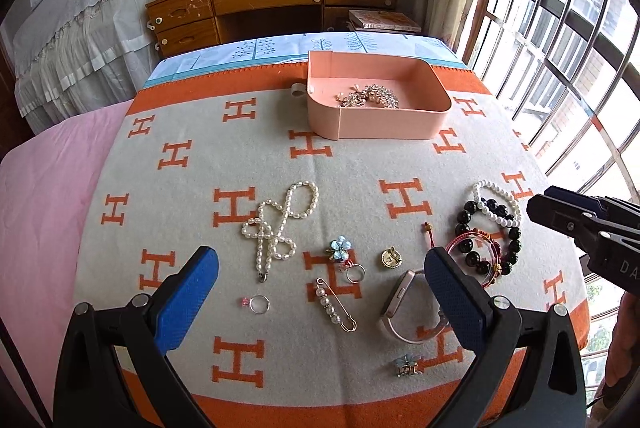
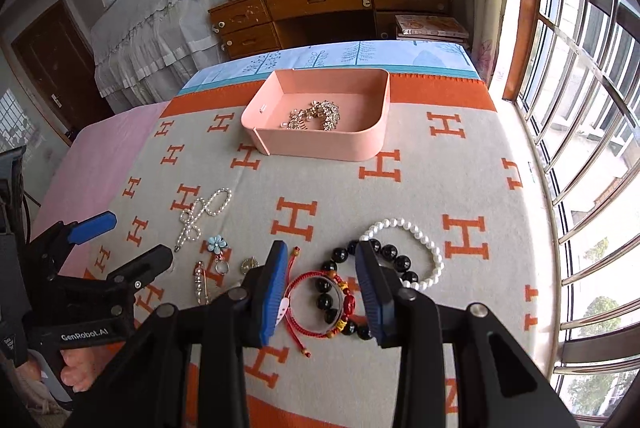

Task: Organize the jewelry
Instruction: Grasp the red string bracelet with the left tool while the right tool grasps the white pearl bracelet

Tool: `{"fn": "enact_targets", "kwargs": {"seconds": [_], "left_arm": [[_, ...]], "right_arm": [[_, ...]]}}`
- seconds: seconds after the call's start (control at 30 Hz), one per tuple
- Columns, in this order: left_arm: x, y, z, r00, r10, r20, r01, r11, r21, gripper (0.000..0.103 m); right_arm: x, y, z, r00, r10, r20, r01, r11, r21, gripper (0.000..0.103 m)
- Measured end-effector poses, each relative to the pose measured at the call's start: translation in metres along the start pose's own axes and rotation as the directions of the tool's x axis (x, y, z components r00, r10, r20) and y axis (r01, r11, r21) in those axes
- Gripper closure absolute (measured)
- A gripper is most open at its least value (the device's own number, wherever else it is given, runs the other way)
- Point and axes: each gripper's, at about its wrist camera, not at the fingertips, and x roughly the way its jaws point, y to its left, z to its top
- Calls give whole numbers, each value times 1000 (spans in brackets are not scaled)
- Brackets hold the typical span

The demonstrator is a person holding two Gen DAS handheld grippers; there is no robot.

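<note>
On the left gripper (image 2: 120, 236) handle, white lettering reads "GenRobot.AI"

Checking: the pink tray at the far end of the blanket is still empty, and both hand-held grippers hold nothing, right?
Not quite. The pink plastic tray already holds a sparkly gold rhinestone piece, as the right wrist view shows. The rest stands.

"GenRobot.AI" — on the left gripper (image 2: 116, 232); "H" letters — blanket (image 2: 440, 188).

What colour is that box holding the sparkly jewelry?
Pale peach-pink box, clearest in the right wrist view.
</note>
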Motion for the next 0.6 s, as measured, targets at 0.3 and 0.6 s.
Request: {"fn": "enact_targets", "kwargs": {"seconds": [0.3, 0.6], "left_arm": [[-8, -18, -4, 996, -92, -7, 92, 995, 44, 1], [12, -31, -17, 983, -160, -88, 166, 983, 76, 1]], "right_arm": [[-29, -28, -37, 995, -82, 56, 77, 992, 96, 67], [-31, -53, -71, 995, -85, 51, 74, 979, 191, 58]]}}
